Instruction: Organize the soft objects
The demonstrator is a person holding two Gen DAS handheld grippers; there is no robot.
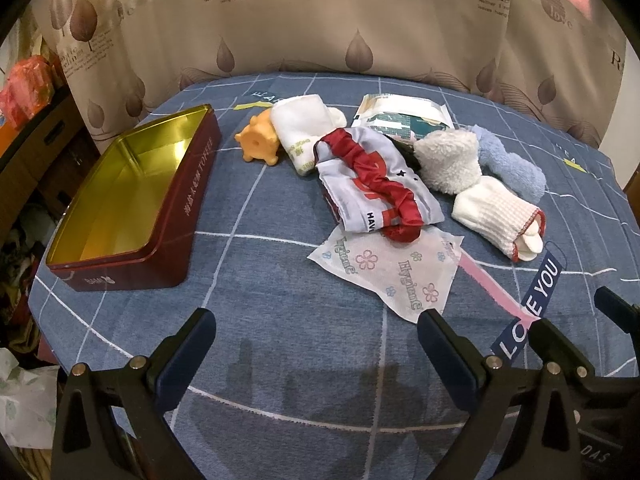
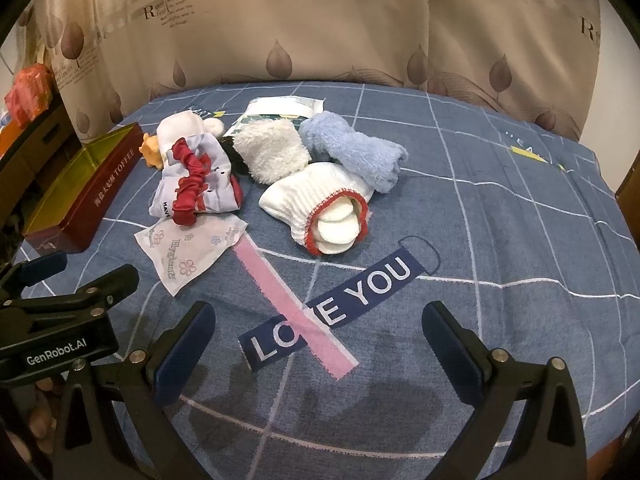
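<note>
An open dark red toffee tin (image 1: pixel 132 216) with a gold inside stands at the left (image 2: pixel 86 196). A heap of soft things lies mid-table: a grey cloth with a red scrunchie (image 1: pixel 372 184) (image 2: pixel 192 176), a white fluffy sock (image 1: pixel 450 160) (image 2: pixel 274 152), a blue fluffy sock (image 1: pixel 508 160) (image 2: pixel 356 148), a white ribbed sock with red trim (image 1: pixel 500 214) (image 2: pixel 320 204), a folded white cloth (image 1: pixel 304 128), an orange toy (image 1: pixel 258 140), a flowered Hygiene wrapper (image 1: pixel 384 268) (image 2: pixel 188 248). My left gripper (image 1: pixel 316 344) and right gripper (image 2: pixel 318 336) are open and empty, short of the heap.
A navy LOVE YOU strap (image 2: pixel 340 308) crossed by a pink ribbon (image 2: pixel 296 312) lies between my right fingers. A white packet (image 1: pixel 404 116) lies behind the heap. The table has a blue checked cloth (image 1: pixel 280 360); a curtain (image 1: pixel 320 20) hangs behind. Boxes stand off the left edge.
</note>
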